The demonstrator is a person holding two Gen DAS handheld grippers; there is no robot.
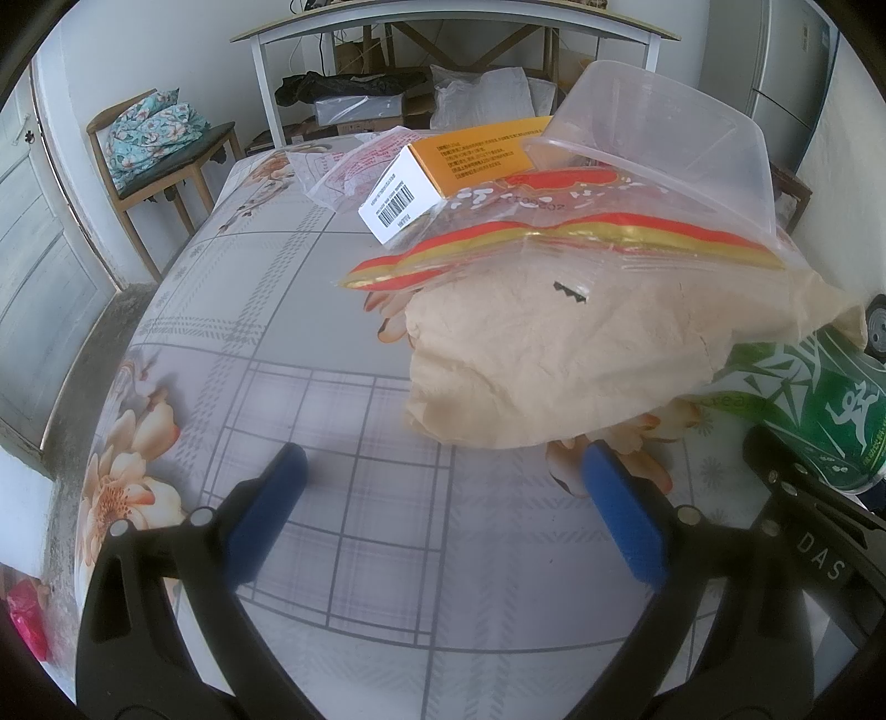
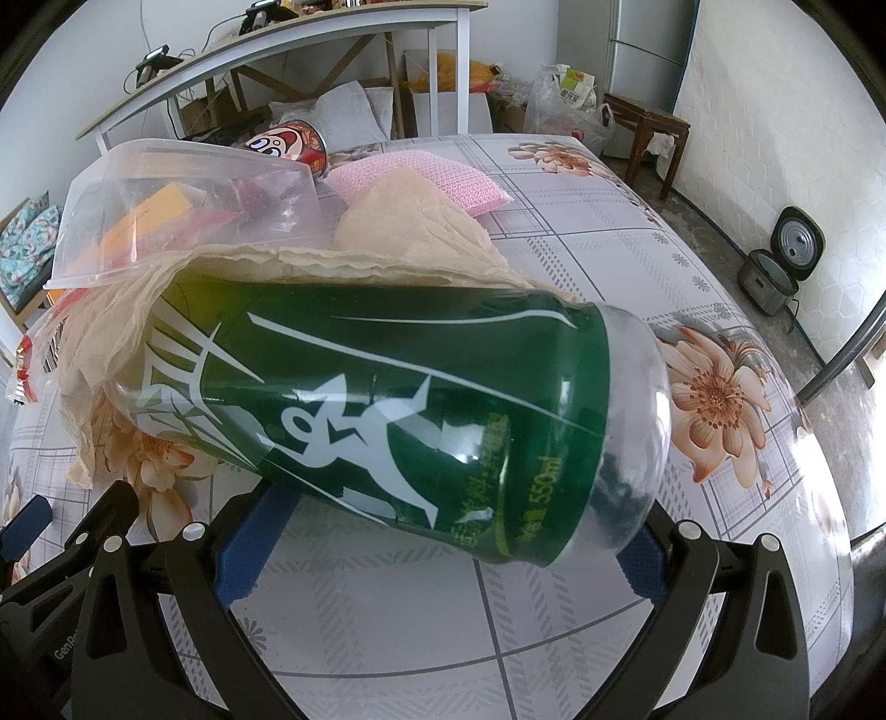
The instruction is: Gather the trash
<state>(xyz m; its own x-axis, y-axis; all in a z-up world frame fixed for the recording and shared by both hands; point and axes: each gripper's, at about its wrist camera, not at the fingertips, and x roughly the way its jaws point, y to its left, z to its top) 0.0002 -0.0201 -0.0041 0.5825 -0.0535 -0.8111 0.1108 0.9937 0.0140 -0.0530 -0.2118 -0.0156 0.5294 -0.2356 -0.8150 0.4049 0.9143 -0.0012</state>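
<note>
A green-labelled plastic bottle (image 2: 387, 410) lies on its side between the fingers of my right gripper (image 2: 443, 548), whose pads touch both its ends. It also shows at the right edge of the left wrist view (image 1: 819, 410). A crumpled tan paper (image 1: 581, 354) partly covers the bottle. Behind it lie a clear bag with red and gold print (image 1: 554, 232), an orange box (image 1: 443, 177) and an upturned clear plastic tub (image 1: 664, 138). My left gripper (image 1: 443, 493) is open and empty over the floral tablecloth (image 1: 277, 310), just in front of the paper.
A pink cloth (image 2: 421, 177) and a red printed cup (image 2: 293, 144) lie behind the pile. A chair with patterned fabric (image 1: 155, 133) stands at the far left. A white desk frame (image 1: 443, 33) with boxes is beyond the table. A rice cooker (image 2: 781, 266) sits on the floor.
</note>
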